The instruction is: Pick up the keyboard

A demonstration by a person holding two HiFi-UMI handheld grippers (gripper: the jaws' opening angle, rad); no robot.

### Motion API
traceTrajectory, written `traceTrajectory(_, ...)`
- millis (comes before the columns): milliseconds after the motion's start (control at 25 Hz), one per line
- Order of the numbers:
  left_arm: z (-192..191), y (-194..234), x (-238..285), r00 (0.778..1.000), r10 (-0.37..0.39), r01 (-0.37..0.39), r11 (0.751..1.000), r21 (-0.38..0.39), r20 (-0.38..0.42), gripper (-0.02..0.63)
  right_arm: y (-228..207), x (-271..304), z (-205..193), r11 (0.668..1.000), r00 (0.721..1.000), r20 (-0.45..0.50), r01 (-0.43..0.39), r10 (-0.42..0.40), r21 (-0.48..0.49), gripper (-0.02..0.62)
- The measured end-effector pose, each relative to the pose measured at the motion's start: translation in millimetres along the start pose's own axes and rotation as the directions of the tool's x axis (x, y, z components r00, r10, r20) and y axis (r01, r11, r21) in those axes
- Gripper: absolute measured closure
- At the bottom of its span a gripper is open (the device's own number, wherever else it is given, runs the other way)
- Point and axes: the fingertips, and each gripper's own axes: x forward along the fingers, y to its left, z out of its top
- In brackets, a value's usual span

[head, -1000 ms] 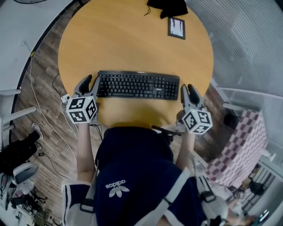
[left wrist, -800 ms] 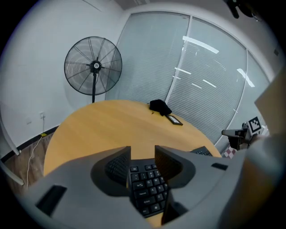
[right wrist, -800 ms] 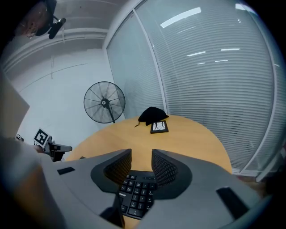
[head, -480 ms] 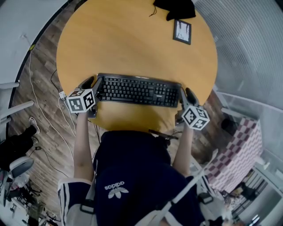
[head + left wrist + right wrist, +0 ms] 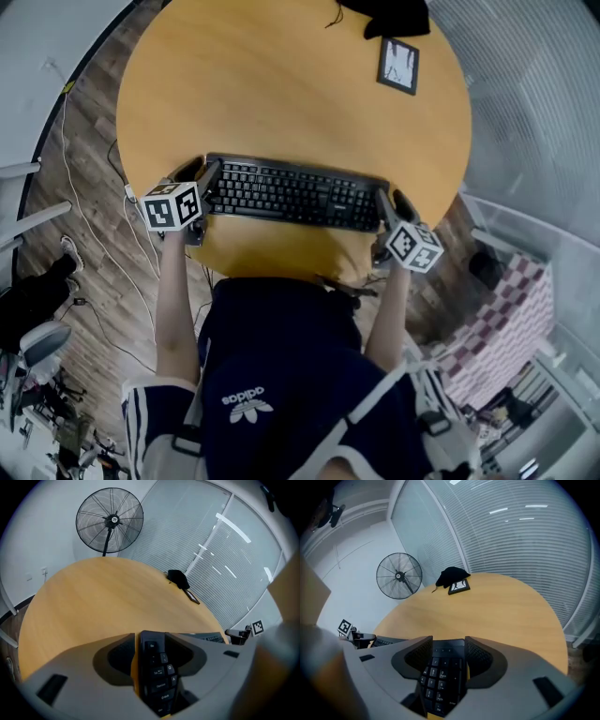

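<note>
Left gripper (image 5: pixel 200 171), jaws opening, straddles the nine o'clock end of the keyboard (image 5: pixel 291 192). Its gripper view shows the Esc-key column between the pads, with a sliver of table beside it, so there is no grip. Right gripper (image 5: pixel 394 199), jaws likewise opening, brackets the three o'clock end, with the number-pad keys between its pads. The keyboard lies flat near the six o'clock edge of the round table (image 5: pixel 281 94). Judged progress: both approaches are complete; closing on each end and lifting remain.
</note>
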Motion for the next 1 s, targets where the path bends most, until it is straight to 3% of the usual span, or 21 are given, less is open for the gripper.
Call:
traceTrajectory(240,-11,0,10,0.999,-0.009,0.008,1.000,-0.017,-0.039,0.425,-4,12,1,1.000,0.998,-0.057,-0.005,0.004,-0.011,0.385)
traceTrajectory(480,-13,-2,11,0.999,-0.025,0.024,0.999,-0.038,-0.042,0.425,-11,26,-12,0.999,0.991,-0.131,-0.005,0.010,0.040,0.371)
traceTrajectory(840,-15,-4,12,0.998,-0.020,0.017,0.998,-0.054,-0.061,0.426,-11,31,-21,0.997,0.985,-0.160,-0.067,0.070,0.028,0.374)
traceTrajectory(1000,-14,-5,12,0.999,-0.007,0.005,0.999,-0.051,-0.046,0.426,-10,29,-17,0.998,0.987,-0.150,-0.055,0.055,0.009,0.374)
